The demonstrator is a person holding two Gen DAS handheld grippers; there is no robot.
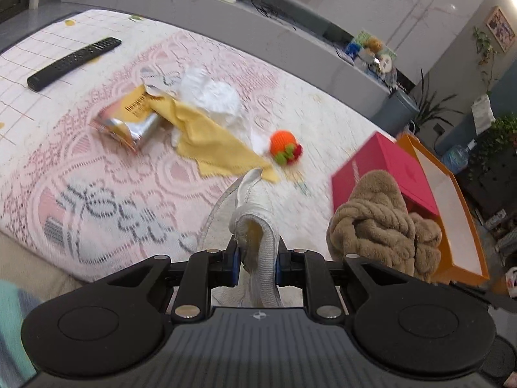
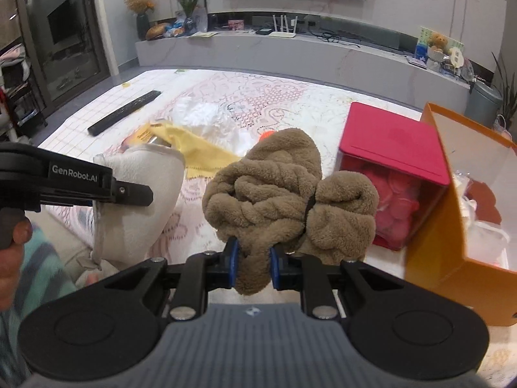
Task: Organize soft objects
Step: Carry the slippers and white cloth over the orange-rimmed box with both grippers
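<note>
My left gripper (image 1: 257, 263) is shut on a white cloth slipper (image 1: 255, 220) and holds it above the lace tablecloth; the slipper also shows in the right wrist view (image 2: 142, 200). My right gripper (image 2: 253, 266) is shut on a brown fluffy slipper (image 2: 268, 187), held up beside the red box; it also shows in the left wrist view (image 1: 381, 226). A yellow cloth (image 1: 210, 139), a white crumpled fabric (image 1: 213, 93) and an orange knitted toy (image 1: 284, 147) lie on the table.
A red box (image 2: 391, 148) with red soft items stands at right, next to an open orange box (image 2: 452, 213). A foil snack bag (image 1: 132, 119) and a black remote (image 1: 72, 63) lie at left. A grey TV bench (image 2: 290, 55) runs behind.
</note>
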